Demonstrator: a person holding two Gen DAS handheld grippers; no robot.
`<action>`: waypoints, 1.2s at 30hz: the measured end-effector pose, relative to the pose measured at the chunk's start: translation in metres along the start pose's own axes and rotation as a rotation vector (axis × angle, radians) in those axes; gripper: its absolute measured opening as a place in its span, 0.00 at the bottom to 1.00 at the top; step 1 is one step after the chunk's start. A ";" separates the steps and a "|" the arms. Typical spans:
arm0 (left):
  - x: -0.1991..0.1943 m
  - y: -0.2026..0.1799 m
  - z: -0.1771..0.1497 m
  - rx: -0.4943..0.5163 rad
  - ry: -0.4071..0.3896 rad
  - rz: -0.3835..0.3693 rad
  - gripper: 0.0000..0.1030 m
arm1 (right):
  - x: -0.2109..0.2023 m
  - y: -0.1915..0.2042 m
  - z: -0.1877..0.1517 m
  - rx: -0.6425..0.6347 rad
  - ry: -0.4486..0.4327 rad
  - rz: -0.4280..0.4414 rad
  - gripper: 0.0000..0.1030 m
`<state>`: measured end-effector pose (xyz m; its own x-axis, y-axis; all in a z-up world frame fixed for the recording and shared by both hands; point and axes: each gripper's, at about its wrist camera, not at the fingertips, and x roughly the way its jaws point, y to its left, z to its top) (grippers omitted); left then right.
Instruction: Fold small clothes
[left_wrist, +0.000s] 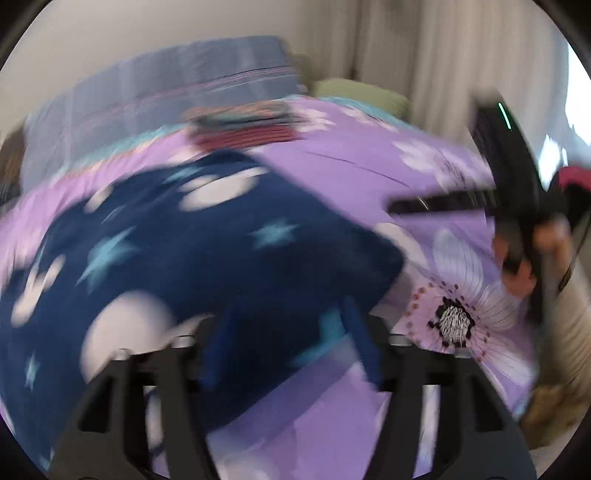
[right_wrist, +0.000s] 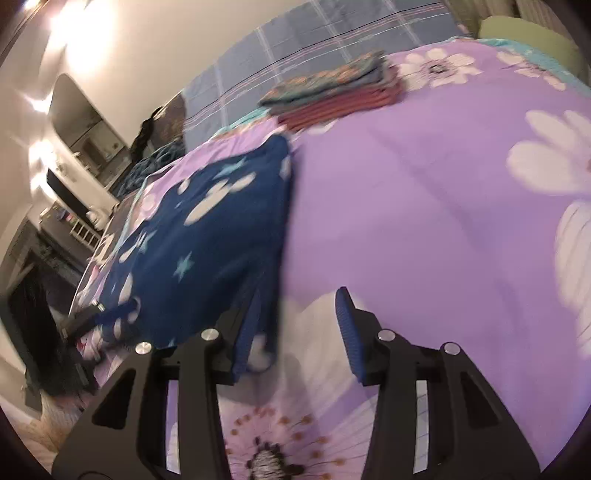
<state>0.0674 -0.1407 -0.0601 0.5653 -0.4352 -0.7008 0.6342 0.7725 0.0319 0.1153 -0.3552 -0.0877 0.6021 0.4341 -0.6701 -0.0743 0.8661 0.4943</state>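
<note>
1. Navy garment (left_wrist: 207, 243) with white blobs and pale blue stars lies on the purple floral bedspread (left_wrist: 369, 173), toward the bed's left side as the right wrist view shows it (right_wrist: 207, 236).
2. Left view is heavily motion-blurred; garment edges are smeared, fold state hard to read.
3. Left tongs (left_wrist: 291, 354): fingers stand wide apart, blue pads visible. Garment's near edge sits between and just in front of them. Pads don't look pressed on the cloth, so nothing is gripped as far as the blur allows.
4. Right tongs (right_wrist: 295, 332): fingers part open with a clear gap. Left blue pad overlaps the garment's near right corner; whether it touches the cloth I cannot tell. Right pad is over bare bedspread. Nothing is clamped.
5. Left view also shows the right tongs as a dark blurred shape at the right edge (left_wrist: 443, 205), with the hand (left_wrist: 524, 258) on the handle, beside the garment and above a big printed flower (left_wrist: 454, 317).
6. Folded stack (right_wrist: 332, 92), a patterned teal piece on top of red striped ones, sits at the far end of the bedspread, well apart from the garment.
7. Blue plaid cloth (right_wrist: 332, 40) lies beyond the stack; green pillow (right_wrist: 528, 33) at far right.
8. Curtains (left_wrist: 443, 55) behind the bed in the left view; lit wall and furniture at left in the right view.
</note>
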 end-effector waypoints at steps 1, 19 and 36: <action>0.008 -0.013 0.003 0.043 -0.003 0.005 0.70 | 0.000 -0.004 0.010 0.006 0.013 0.002 0.43; 0.031 -0.030 0.013 0.045 0.079 0.020 0.19 | 0.160 -0.020 0.132 0.027 0.245 0.334 0.50; 0.057 -0.040 0.020 0.117 0.079 0.040 0.36 | 0.171 0.001 0.107 0.004 0.371 0.429 0.45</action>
<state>0.0851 -0.2053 -0.0875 0.5506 -0.3637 -0.7514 0.6720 0.7271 0.1405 0.3037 -0.3066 -0.1426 0.1990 0.8056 -0.5580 -0.2477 0.5922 0.7668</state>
